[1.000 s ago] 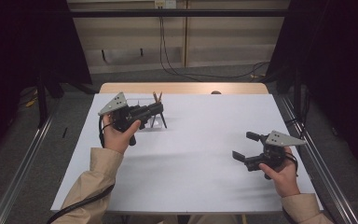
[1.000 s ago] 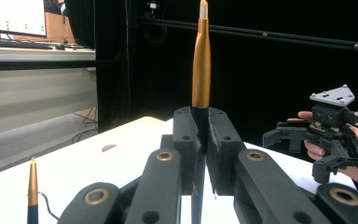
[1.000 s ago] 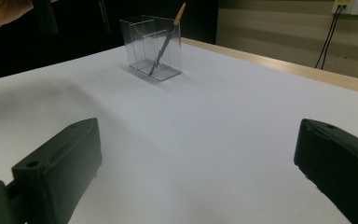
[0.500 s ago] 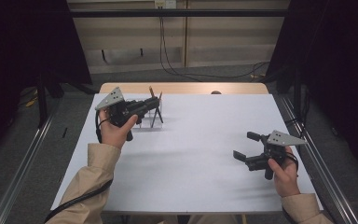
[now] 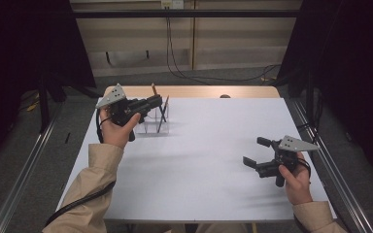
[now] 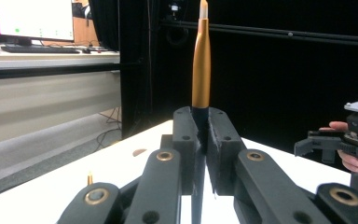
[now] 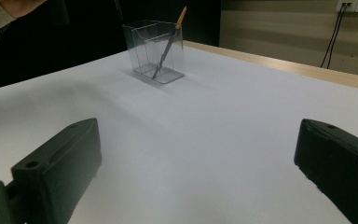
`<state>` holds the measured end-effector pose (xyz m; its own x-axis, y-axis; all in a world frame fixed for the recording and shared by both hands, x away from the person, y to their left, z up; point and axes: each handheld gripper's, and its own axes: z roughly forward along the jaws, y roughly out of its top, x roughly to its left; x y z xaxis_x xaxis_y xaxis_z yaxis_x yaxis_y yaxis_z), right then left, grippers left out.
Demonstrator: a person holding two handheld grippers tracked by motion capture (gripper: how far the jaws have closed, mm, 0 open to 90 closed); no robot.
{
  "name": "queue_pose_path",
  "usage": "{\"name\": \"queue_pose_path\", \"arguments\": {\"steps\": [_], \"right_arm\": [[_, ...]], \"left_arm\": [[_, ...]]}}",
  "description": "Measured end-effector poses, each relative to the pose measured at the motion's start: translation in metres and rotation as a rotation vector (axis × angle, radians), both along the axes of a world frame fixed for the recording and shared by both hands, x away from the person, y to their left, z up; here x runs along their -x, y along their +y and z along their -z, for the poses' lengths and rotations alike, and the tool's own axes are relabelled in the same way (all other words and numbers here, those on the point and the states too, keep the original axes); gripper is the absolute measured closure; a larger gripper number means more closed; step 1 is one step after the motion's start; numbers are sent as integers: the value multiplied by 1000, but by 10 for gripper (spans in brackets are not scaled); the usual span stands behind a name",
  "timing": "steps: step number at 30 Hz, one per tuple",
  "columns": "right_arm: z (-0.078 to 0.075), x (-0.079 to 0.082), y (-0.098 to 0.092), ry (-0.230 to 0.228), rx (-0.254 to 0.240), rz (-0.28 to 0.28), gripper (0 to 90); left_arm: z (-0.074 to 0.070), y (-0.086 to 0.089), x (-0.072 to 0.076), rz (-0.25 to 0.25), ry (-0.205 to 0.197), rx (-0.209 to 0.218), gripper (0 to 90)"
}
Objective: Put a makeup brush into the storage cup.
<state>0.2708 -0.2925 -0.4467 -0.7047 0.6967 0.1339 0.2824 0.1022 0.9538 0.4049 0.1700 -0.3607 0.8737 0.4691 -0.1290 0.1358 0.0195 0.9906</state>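
Gold and dark blue, a pen (image 6: pixel 201 60) stands upright between the jaws of the left hand-held gripper (image 6: pixel 200 140), which are pressed together on its dark lower barrel, its gold upper part rising straight above them in the left gripper view. From the high view this left hand-held gripper (image 5: pixel 153 103) is raised at the far left of the white desk (image 5: pixel 209 165), its jaws right at the top of a clear plastic holder (image 5: pixel 154 121) that stands on the desk near its far edge; the held pen (image 5: pixel 153 90) pokes up above the jaws there. A second pen (image 7: pixel 168 46) leans slantwise inside the clear plastic holder (image 7: pixel 142 37), its dark barrel resting in the bottom and its gold tip sticking out over the rim, as the right gripper view shows; in the high view the same leaning pen (image 5: pixel 163 114) appears just right of the left gripper's jaws. Whether the held pen's lower end reaches into the holder cannot be told. The right hand-held gripper (image 5: pixel 255 153) sits low near the right edge of the desk, well apart from the holder, with its jaws spread wide and nothing between them; in its own view the two black jaws stand far apart over bare white desk (image 7: pixel 223 140).
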Motion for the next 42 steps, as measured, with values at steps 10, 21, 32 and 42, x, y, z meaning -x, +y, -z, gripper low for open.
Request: {"name": "queue_pose_path", "arguments": {"steps": [10,21,32,42], "right_arm": [[1,0,1,2,1,-5,4],[1,0,2,2,0,-14,6],[1,0,3,0,1,-24,7],[1,0,2,0,0,-27,8]], "left_arm": [[-6,2,-8,-29,-8,-12,833],[-7,2,-17,-64,-15,-34,833],[0,-1,-27,-108,-7,-61,833],[7,-6,-34,-144,15,-56,833]]}}
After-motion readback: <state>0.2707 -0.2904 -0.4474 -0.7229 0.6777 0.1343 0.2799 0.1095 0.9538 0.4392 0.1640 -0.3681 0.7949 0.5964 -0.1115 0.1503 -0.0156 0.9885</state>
